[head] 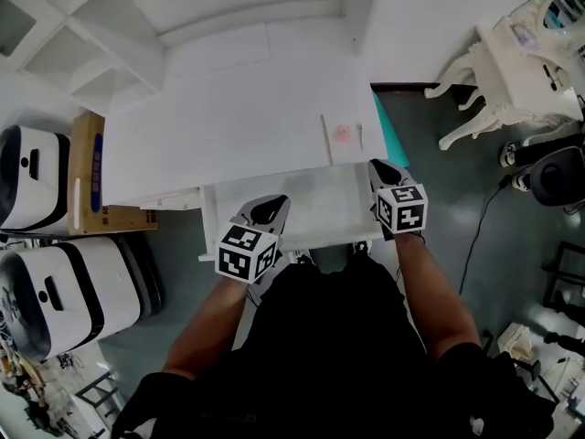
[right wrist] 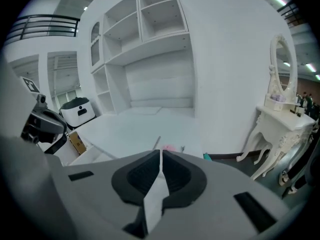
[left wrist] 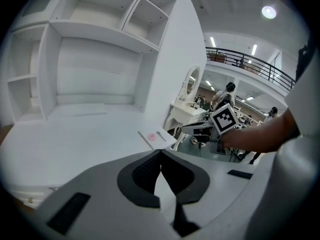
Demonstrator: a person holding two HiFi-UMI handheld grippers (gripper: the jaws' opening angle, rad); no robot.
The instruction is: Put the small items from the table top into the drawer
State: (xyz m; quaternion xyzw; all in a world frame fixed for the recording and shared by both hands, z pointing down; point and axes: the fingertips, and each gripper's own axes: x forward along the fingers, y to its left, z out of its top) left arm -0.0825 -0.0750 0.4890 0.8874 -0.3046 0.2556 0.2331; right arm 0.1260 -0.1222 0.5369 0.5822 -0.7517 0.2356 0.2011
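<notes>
A white desk [head: 228, 108] with a shelf hutch fills the head view. On its front right corner lie a small pink round item [head: 342, 133], a thin white stick [head: 324, 140] and a tiny clip [head: 359, 135]. They show again in the left gripper view, pink item [left wrist: 153, 137], and in the right gripper view, pink item [right wrist: 168, 147]. Under the table top a white drawer [head: 311, 204] stands pulled out. My left gripper [head: 271, 207] hangs over the drawer's front left, shut and holding nothing. My right gripper [head: 379, 167] is at the drawer's right end, just below the items, also shut with nothing in it.
A cardboard box [head: 87, 172] and two white-and-black machines [head: 64, 291] stand left of the desk. A white ornate dressing table [head: 512, 71] and a black chair [head: 558, 176] are at the right. A cable [head: 475, 236] runs over the grey floor.
</notes>
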